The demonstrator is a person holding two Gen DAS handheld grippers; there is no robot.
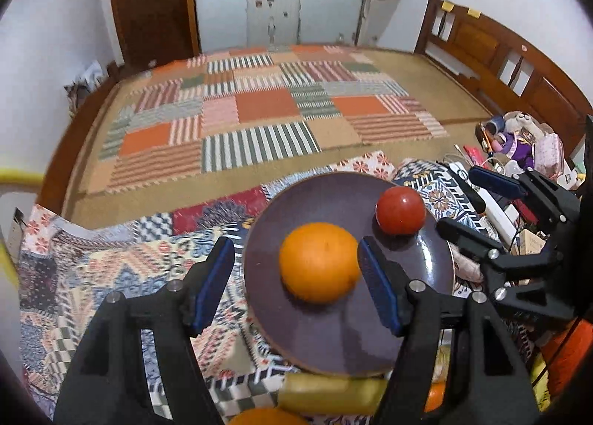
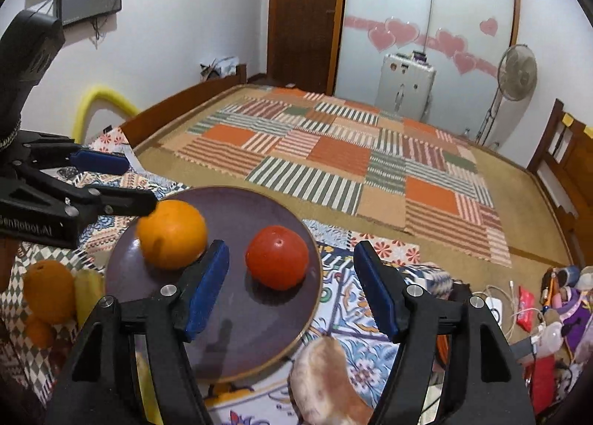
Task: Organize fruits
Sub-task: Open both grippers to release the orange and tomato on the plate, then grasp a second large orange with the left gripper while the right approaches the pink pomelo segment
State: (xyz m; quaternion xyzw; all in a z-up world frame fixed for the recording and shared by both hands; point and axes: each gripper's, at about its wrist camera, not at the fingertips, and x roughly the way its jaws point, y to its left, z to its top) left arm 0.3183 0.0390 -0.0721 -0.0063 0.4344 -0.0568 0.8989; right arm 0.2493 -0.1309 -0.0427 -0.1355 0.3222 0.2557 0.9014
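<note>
A dark purple plate [image 1: 333,343] [image 2: 241,332] lies on a patterned cloth and holds an orange [image 1: 318,265] [image 2: 172,234] and a red tomato [image 1: 400,210] [image 2: 277,257]. My left gripper [image 1: 296,280] [image 2: 115,182] is open and straddles the orange. Its right pad is close to the fruit and its left pad stands well clear. My right gripper [image 2: 291,287] [image 1: 478,208] is open too. The tomato sits just ahead of its fingers, touching neither blue pad.
Beside the plate lie two more oranges [image 2: 48,291], a yellow banana-like fruit [image 2: 87,291] [image 1: 330,393] and a pinkish-brown fruit [image 2: 326,380]. Toys, cables and packets [image 2: 556,299] crowd the right. A patchwork mat [image 1: 259,109] covers the bed beyond, with a wooden headboard [image 1: 519,65] at the right.
</note>
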